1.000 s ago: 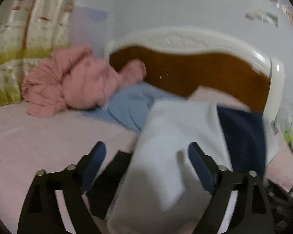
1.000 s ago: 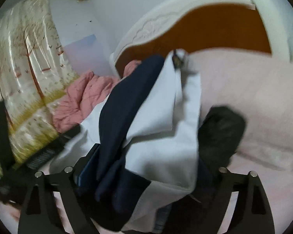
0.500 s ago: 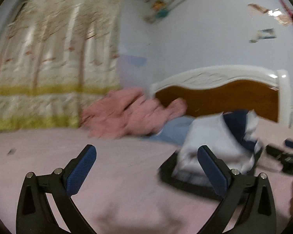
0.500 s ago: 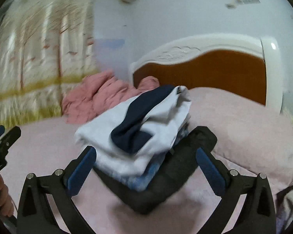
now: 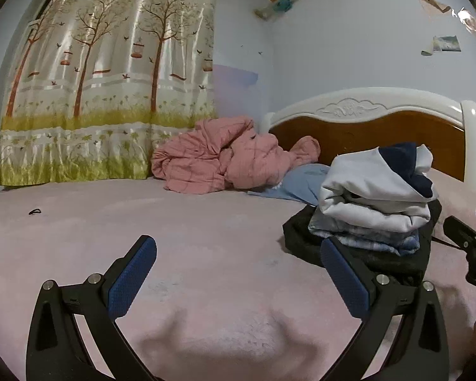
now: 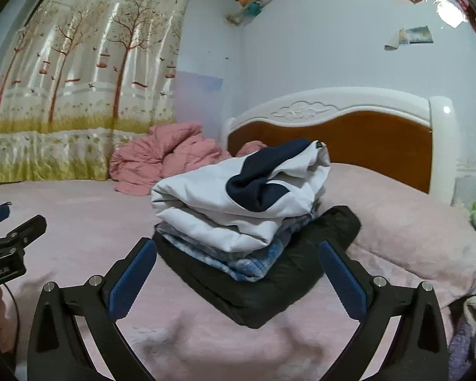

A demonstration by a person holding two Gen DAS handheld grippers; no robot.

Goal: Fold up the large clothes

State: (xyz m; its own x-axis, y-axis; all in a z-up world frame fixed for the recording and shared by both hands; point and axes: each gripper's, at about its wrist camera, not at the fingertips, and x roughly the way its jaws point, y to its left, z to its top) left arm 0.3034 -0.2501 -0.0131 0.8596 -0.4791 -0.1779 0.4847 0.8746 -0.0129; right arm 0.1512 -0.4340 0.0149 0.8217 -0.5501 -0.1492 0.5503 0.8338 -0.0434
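Left gripper (image 5: 238,270) and right gripper (image 6: 238,270) both spread wide and empty, clear of the folded white-and-navy garment (image 6: 241,197) resting atop the stack on the black folded garment (image 6: 269,289) on the pink bed (image 5: 206,238), likely placed to keep finished pieces together.

Bedroom: bed (image 5: 206,238), headboard (image 5: 380,117), curtain (image 5: 111,79)

Dim, cool indoor light is seen throughout; glare is caught on the curtain (image 5: 108,73) at 10 o'clock, soft shadows are cast on the bed (image 5: 206,231) at 6 o'clock, and edges are bent by fisheye distortion.
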